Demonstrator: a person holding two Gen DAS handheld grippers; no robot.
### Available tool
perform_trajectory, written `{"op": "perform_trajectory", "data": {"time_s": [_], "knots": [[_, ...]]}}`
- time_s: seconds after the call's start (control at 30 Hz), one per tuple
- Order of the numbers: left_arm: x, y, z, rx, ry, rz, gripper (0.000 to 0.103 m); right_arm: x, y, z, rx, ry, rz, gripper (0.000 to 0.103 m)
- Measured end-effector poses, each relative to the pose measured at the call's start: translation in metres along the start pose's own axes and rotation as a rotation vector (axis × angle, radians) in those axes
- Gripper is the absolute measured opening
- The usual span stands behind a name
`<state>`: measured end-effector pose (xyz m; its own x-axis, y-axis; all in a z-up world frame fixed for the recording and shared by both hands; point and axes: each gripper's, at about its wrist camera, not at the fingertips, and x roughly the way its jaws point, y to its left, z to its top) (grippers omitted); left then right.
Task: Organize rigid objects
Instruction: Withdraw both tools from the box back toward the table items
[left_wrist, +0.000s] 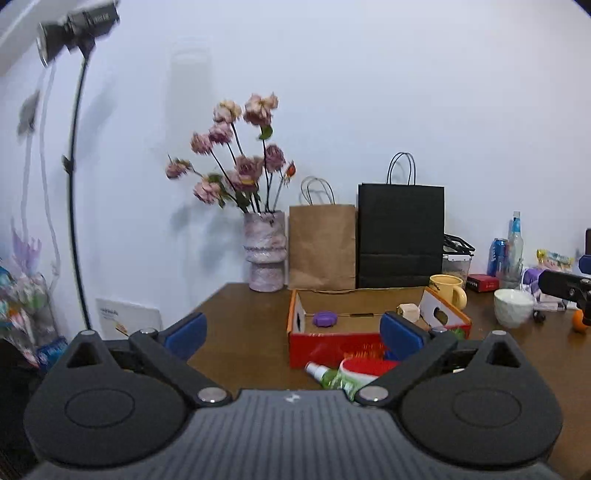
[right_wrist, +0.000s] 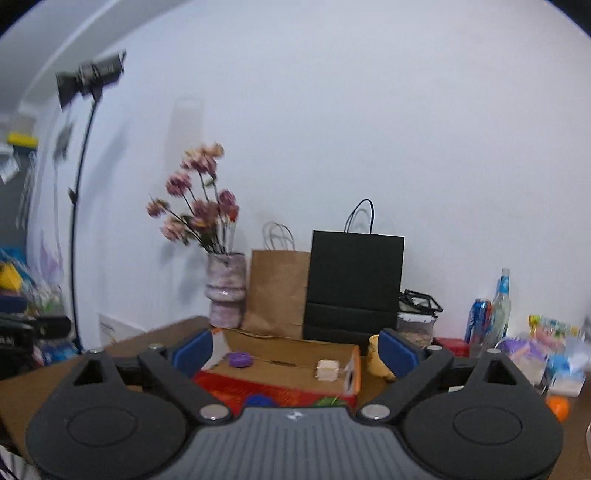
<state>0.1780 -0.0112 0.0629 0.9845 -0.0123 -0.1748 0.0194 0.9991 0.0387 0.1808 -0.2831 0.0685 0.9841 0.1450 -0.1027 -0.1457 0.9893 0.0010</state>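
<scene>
1. Left wrist view: the cardboard box sits centre frame on the bench, holding a purple disc.
2. Both empty: left hand-held gripper and right hand-held gripper spread wide.
3. I'd approach the spray bottle low, lower centre.

bench: brown wood, smooth, faint sheen
cardboard box: printed glossy red outside, raw matt brown card inside
purple disc: matt plastic, ridged rim
brown bag: matt kraft paper, twisted paper handles
black bag: matt black paper, creased across the lower part
vase: mottled pink-white ceramic, rough, stone-like
yellow mug: glazed ceramic, smooth
white bowl: glossy white ceramic, faceted
spray bottle: clear green plastic, white cap
left gripper: matt black plastic links, shiny metal pivots, blue matt fingers
right gripper: same matt black plastic, metal pivots
</scene>
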Motion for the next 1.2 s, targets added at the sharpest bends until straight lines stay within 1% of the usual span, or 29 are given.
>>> {"op": "perform_trajectory", "data": {"time_s": [0.1,0.13,0.23,0.3,0.37,0.4,0.5,0.63,0.8,1.0,1.1,1.2], "knots": [[-0.035,-0.006,-0.02,0.022,-0.035,0.016,0.103,-0.033,0.006,-0.023,0.042,-0.002,-0.011,0.097],[-0.043,-0.007,-0.026,0.025,-0.037,0.014,0.103,-0.043,0.008,-0.03,0.051,0.0,-0.008,0.1],[-0.065,-0.007,-0.045,0.002,-0.012,0.025,0.103,-0.07,0.013,-0.049,0.082,0.003,0.009,0.101],[-0.079,-0.009,-0.058,0.036,-0.014,0.019,0.103,-0.087,0.02,-0.062,0.069,0.014,0.025,0.101],[-0.091,-0.011,-0.068,0.068,-0.025,0.054,0.103,-0.103,0.028,-0.075,0.057,0.041,0.022,0.101],[-0.096,-0.012,-0.073,0.067,-0.022,0.056,0.103,-0.108,0.03,-0.081,0.061,0.059,0.022,0.101],[-0.099,-0.015,-0.08,0.065,0.012,0.02,0.103,-0.118,0.034,-0.092,0.1,0.089,0.04,0.101],[-0.094,-0.017,-0.083,0.046,0.034,0.02,0.103,-0.115,0.039,-0.092,0.078,0.094,0.034,0.101],[-0.083,-0.017,-0.089,0.065,0.062,0.035,0.103,-0.107,0.039,-0.094,0.081,0.104,0.025,0.103],[-0.059,-0.018,-0.099,0.057,0.127,0.019,0.103,-0.08,0.03,-0.103,0.091,0.167,0.027,0.103],[-0.044,-0.021,-0.102,0.036,0.159,0.014,0.103,-0.065,0.026,-0.107,0.093,0.181,0.016,0.103],[-0.028,-0.024,-0.103,0.02,0.184,0.013,0.103,-0.047,0.019,-0.111,0.123,0.191,-0.002,0.103]]}}
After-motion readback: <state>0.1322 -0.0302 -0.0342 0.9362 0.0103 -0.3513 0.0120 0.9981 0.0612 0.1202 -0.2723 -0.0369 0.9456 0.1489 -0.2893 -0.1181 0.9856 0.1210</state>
